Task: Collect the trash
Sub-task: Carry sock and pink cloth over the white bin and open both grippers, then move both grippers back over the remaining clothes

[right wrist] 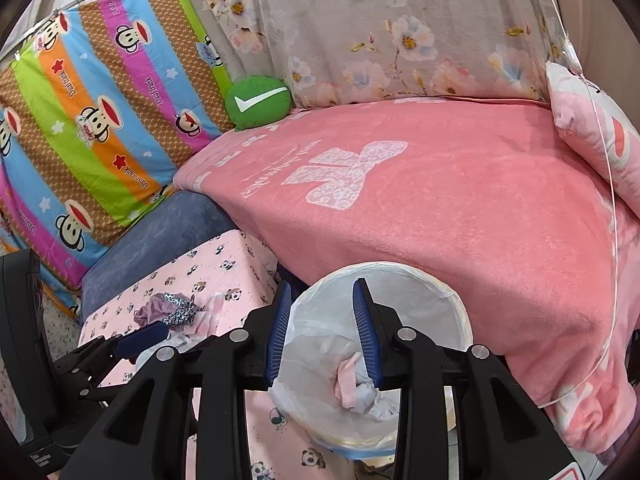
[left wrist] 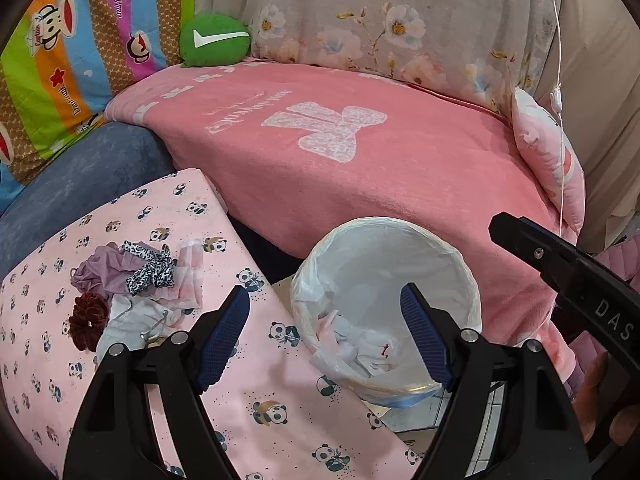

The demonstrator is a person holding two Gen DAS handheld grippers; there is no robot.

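A round bin lined with a white bag (left wrist: 384, 248) (right wrist: 424, 300) stands between the panda-print surface (left wrist: 256, 392) and the pink blanket. Crumpled white and pink scraps (left wrist: 360, 344) (right wrist: 348, 384) lie in its bottom. My left gripper (left wrist: 324, 296) is open and empty, straddling the bin's left rim. My right gripper (right wrist: 322, 284) hangs over the bin, jaws partly apart and nothing pressed between the pads; a pink scrap sits just below its right finger. A small heap (left wrist: 132, 276) (right wrist: 172, 312) of purple and leopard-print bits, a dark red scrunchie (left wrist: 88, 320) and white paper lies on the panda surface.
A pink blanket (left wrist: 360, 168) covers the seat behind the bin, with a green round cushion (left wrist: 214, 40), a pink pillow (left wrist: 548, 152) and a thin white cord (left wrist: 560, 100) hanging at the right. A blue cushion (left wrist: 80, 184) and striped monkey-print cloth (right wrist: 80, 120) are to the left.
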